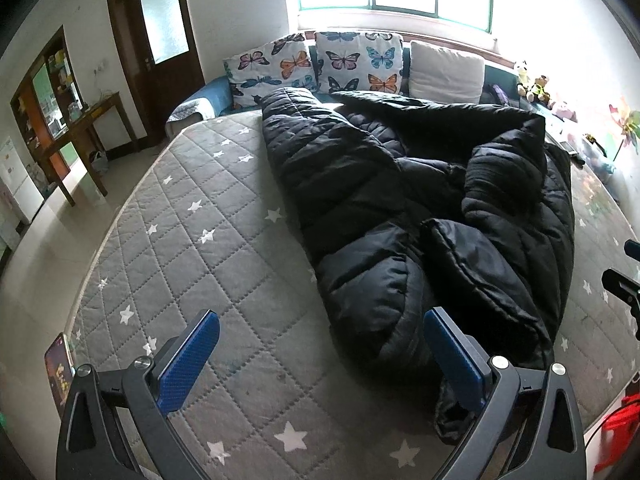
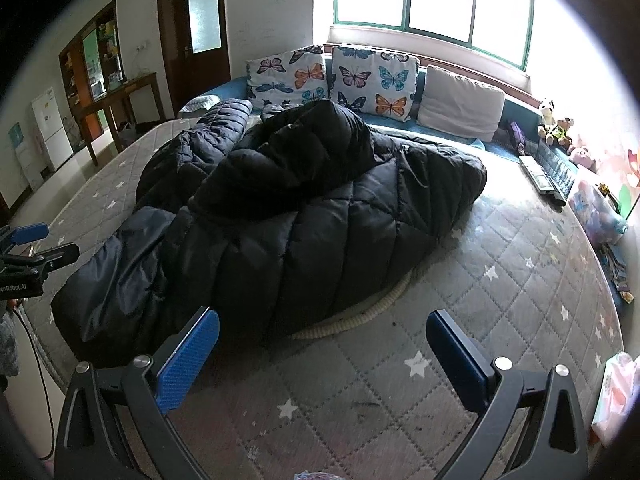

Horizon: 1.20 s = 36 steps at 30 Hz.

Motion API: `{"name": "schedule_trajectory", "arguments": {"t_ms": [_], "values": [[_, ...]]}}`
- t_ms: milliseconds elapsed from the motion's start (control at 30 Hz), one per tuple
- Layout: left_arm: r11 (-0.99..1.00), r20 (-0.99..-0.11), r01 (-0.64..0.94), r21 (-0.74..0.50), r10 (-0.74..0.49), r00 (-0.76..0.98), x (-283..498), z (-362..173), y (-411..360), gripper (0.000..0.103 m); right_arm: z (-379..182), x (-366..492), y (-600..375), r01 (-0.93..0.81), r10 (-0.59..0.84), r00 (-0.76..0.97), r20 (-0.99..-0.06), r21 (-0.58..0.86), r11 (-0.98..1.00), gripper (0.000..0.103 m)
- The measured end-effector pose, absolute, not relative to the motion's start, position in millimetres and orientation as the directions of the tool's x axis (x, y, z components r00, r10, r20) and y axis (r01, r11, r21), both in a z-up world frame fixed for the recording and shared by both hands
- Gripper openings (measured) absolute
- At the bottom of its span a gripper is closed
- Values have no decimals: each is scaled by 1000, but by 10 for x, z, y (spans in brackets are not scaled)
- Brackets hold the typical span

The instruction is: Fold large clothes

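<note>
A large black quilted puffer coat (image 1: 420, 208) lies crumpled on the grey star-patterned mattress (image 1: 192, 248). It also shows in the right wrist view (image 2: 304, 216), heaped in the middle of the mattress (image 2: 500, 280). My left gripper (image 1: 320, 332) is open and empty, just before the coat's near end, its right finger over the fabric edge. My right gripper (image 2: 322, 332) is open and empty, above bare mattress in front of the coat. The left gripper also shows at the left edge of the right wrist view (image 2: 36, 248).
Butterfly pillows (image 2: 332, 76) and a white pillow (image 2: 460, 104) line the blue bench under the window. Soft toys (image 2: 556, 124) and a keyboard (image 2: 556, 172) sit along the right side. A wooden table (image 1: 80, 136) and a door (image 1: 160, 32) stand left. A phone (image 1: 60, 372) lies on the mattress's near left corner.
</note>
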State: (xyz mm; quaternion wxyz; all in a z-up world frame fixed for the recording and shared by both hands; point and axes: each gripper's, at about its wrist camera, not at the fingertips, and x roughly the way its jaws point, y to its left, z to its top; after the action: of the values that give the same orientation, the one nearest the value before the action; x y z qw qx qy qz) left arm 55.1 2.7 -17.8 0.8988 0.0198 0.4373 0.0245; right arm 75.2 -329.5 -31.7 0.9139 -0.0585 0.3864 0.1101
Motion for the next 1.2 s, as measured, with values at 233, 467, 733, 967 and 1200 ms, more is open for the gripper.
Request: {"name": "schedule_trajectory", "arguments": {"t_ms": [233,467,733,967,1200], "values": [[999,-782,-35,23,40,622,735,-148,130,103,-60,1028,-3263,-284,178,686,-705,-35,958,103],[999,-800,-35,-13,11,600,850,-276,238,103,188,1503,-3008,-365,185,682,-708,-109,925,103],[998,-807,-52,-34,4,590,934,-382,436,103,238,2117,-2425,-428,105,674,-731,-271,862,103],[997,-816,-63,-44,1,578,1036,-488,608,103,-34,2753,-1940,-461,-26,626,-780,-396,794,101],[992,-828,-103,-68,1,561,1150,-591,817,103,-318,3199,-1631,-474,-124,576,-808,-454,754,93]]}}
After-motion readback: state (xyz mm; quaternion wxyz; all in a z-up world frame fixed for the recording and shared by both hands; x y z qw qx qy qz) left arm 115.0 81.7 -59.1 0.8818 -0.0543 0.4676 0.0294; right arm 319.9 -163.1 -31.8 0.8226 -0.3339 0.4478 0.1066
